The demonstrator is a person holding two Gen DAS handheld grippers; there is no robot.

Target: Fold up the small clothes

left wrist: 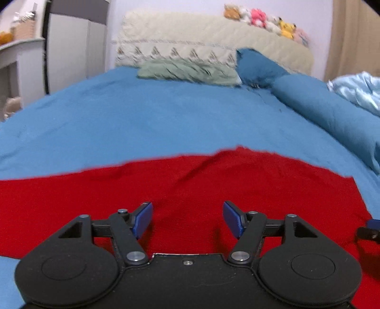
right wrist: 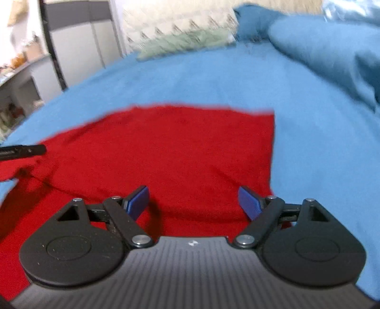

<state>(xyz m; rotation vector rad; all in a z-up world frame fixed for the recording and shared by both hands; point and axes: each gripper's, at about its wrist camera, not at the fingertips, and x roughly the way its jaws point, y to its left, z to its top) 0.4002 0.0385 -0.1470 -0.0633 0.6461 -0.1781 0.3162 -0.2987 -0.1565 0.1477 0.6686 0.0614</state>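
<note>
A red garment [left wrist: 180, 190] lies spread on the blue bed sheet [left wrist: 142, 123], with a few creases. My left gripper [left wrist: 187, 219] is open and empty, its blue pads hovering just over the near part of the cloth. In the right wrist view the same red garment [right wrist: 166, 152] shows with its right edge straight. My right gripper [right wrist: 193, 202] is open and empty above the cloth's near right part. A tip of the right gripper shows at the right edge of the left view [left wrist: 370, 229]. A dark part of the left gripper shows at the left edge of the right view [right wrist: 23, 151].
A green folded cloth [left wrist: 187, 71], a dark blue pillow [left wrist: 258, 66] and a rolled blue duvet [left wrist: 332, 111] lie at the far and right side of the bed. A cream headboard cover [left wrist: 201, 40] carries plush toys [left wrist: 266, 20]. A white desk [left wrist: 16, 54] stands left.
</note>
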